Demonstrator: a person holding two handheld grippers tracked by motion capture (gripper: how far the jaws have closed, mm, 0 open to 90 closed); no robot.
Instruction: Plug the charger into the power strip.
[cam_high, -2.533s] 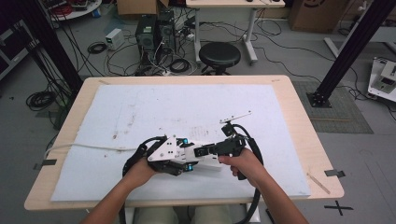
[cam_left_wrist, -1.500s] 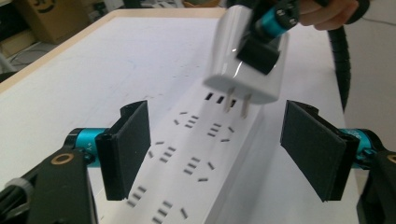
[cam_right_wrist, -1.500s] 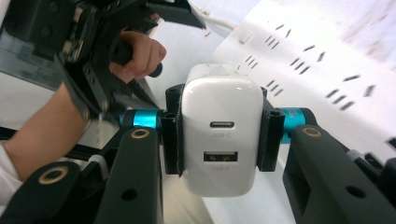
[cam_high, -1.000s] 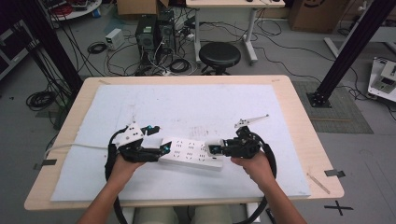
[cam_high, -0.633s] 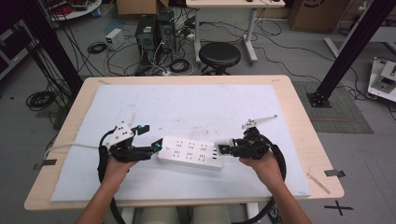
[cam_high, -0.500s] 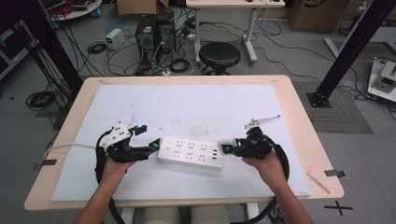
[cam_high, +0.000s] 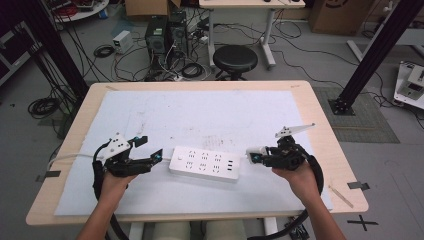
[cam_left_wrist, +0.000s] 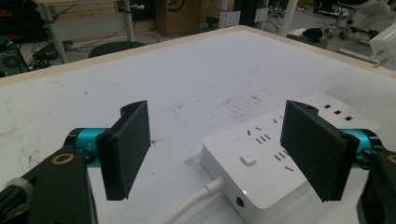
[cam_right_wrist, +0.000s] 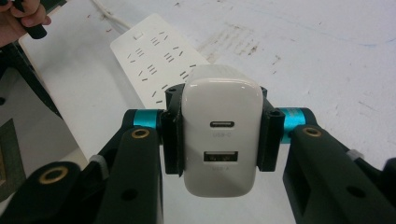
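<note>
A white power strip lies flat on the white mat near the table's front, its cable running off to the left. My left gripper is open just left of the strip's cable end, nothing between its pads. The left gripper view has the strip lying between and beyond the open jaws. My right gripper hovers just right of the strip, shut on a white USB charger whose two ports face the camera. Behind the charger lies the strip.
A white mat covers most of the wooden table. A small wooden stick lies near the front right corner. Beyond the far edge are a black stool, computer towers and floor cables.
Both hands have drawn apart from the middle of the table. The power strip now lies released on the mat between them, and the right gripper has carried the charger off to the right.
</note>
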